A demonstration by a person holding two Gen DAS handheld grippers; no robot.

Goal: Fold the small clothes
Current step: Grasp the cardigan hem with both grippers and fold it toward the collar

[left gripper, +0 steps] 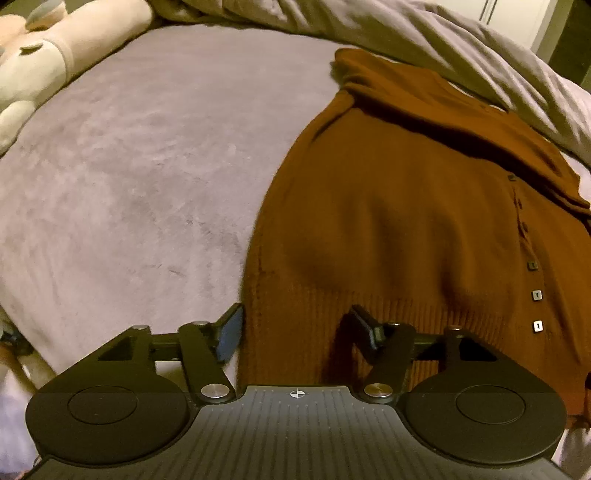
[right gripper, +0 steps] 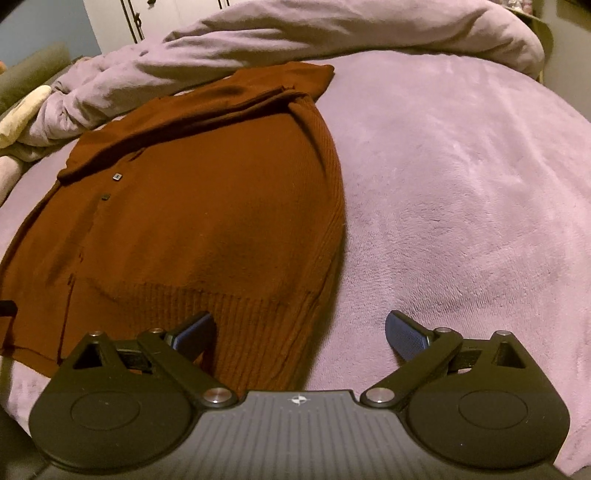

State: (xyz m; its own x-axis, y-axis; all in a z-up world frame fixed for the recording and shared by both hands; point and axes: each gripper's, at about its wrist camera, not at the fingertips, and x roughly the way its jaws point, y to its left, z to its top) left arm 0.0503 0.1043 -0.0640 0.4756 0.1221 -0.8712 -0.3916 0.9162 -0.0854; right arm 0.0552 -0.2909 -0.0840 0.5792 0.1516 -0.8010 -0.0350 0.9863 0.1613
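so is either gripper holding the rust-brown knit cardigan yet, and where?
Nothing held. Left gripper and right gripper are both open over the rust-brown knit cardigan's ribbed hem corners.

A: Clearance beside the garment?

B: Bare bed lies left of the brown cardigan and right of it; passage is free there.

A: Obstructions?

B: Bunched duvet borders the far edge; plush toy occupies the far left corner.
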